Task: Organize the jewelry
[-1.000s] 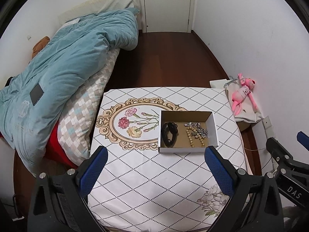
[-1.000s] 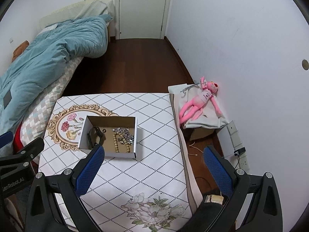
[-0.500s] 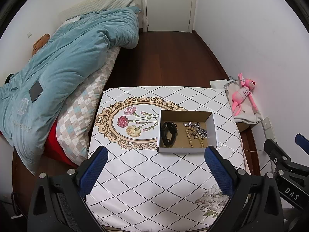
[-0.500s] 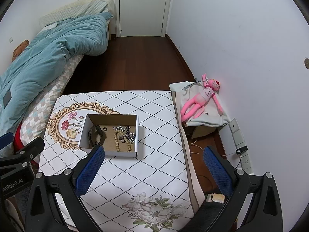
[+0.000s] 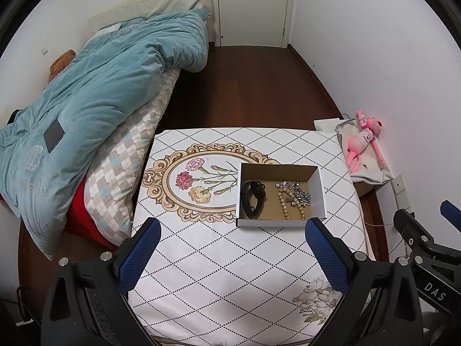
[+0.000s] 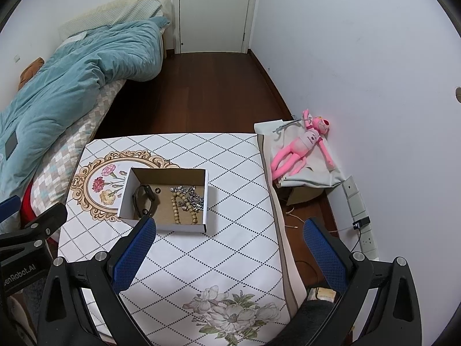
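Note:
A shallow open cardboard box [image 5: 319, 190] sits on the table with the diamond-patterned floral cloth [image 5: 219, 259]. Inside lie a black wristband [image 5: 253, 199], a wooden bead bracelet [image 5: 288, 206] and a silver chain [image 5: 298, 194]. The box also shows in the right wrist view [image 6: 206, 199], with the wristband [image 6: 144, 200], the beads [image 6: 180, 206] and the chain [image 6: 193, 196]. My left gripper [image 5: 230, 255] is open and empty, high above the table's near side. My right gripper [image 6: 229, 253] is open and empty, above the table's right edge.
A bed with a teal duvet [image 5: 86, 109] stands left of the table. A pink plush toy [image 6: 302, 147] lies on a cloth-covered box by the right wall. Wall sockets and a cable [image 6: 360, 222] are at the right. A dark wooden floor leads to a white door [image 5: 253, 8].
Both grippers have risen and pulled back a little, so the table and box look slightly smaller. The jaws stay open and the box contents have not moved.

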Action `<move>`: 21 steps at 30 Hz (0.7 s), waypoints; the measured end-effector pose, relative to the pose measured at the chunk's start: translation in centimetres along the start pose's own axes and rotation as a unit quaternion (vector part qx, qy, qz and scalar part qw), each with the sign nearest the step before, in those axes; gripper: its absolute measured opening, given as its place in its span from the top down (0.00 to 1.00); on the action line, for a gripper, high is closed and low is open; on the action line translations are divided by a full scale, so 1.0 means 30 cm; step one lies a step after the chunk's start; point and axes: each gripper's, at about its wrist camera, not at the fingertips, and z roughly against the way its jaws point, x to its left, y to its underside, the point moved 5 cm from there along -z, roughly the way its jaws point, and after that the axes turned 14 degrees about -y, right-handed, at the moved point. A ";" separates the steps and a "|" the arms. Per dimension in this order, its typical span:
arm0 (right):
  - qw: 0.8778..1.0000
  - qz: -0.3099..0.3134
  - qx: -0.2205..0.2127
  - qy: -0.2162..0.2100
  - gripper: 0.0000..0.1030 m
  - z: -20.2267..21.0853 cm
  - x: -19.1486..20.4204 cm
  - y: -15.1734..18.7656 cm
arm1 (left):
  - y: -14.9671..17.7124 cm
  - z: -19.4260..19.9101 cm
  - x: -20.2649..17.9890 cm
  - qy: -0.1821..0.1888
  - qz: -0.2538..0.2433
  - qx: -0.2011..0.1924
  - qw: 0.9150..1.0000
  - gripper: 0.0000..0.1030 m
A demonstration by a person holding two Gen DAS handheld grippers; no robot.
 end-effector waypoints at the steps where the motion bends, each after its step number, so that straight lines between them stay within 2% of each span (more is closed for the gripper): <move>1: 1.000 0.000 0.000 0.000 0.00 0.001 0.000 0.000 | 0.000 0.000 0.000 0.000 0.000 0.000 1.000 0.01; 21: 1.000 0.001 -0.001 -0.001 0.00 0.006 0.003 -0.001 | 0.007 -0.001 0.003 0.000 0.001 0.001 1.000 0.01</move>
